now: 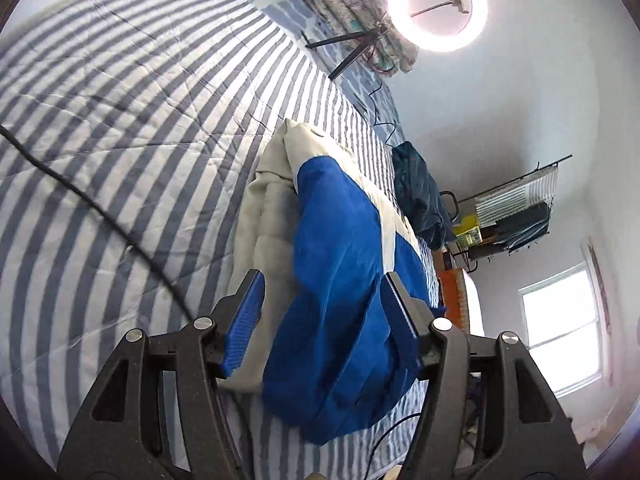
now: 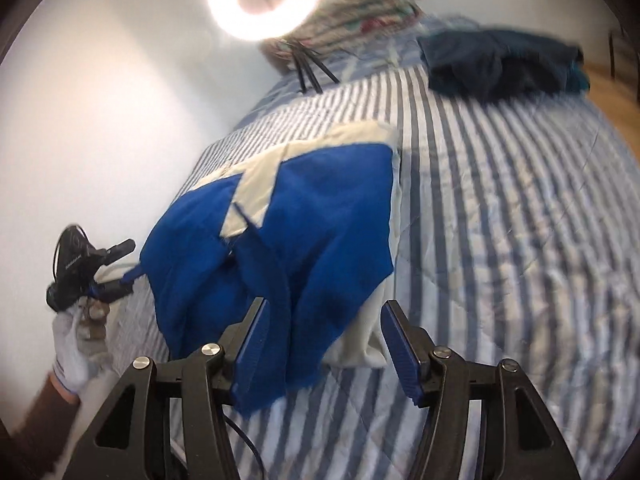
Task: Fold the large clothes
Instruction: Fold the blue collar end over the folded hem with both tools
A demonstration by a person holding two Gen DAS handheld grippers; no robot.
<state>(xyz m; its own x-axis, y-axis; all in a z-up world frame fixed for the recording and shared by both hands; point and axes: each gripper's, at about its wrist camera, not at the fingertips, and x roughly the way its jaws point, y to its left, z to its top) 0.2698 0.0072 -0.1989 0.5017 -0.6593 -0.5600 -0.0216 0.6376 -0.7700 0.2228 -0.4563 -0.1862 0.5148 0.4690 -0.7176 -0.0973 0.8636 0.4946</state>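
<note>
Garment [image 2: 320, 208], blue with cream panels, lies bunched on striped bedspread [image 2: 500, 200].

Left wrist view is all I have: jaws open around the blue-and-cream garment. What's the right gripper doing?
Observer: The right gripper is open as well, at the near edge of the blue-and-cream garment. A blue flap lies between its jaws, unpinched.
Operator: Can you see the left gripper from there?
Observer: Yes. The left gripper is at the garment's left corner, held by a gloved hand.
Operator: Do the dark clothes touch the garment?
Observer: No. The dark clothes lie apart at the far corner, with striped bedcover showing between.
</note>
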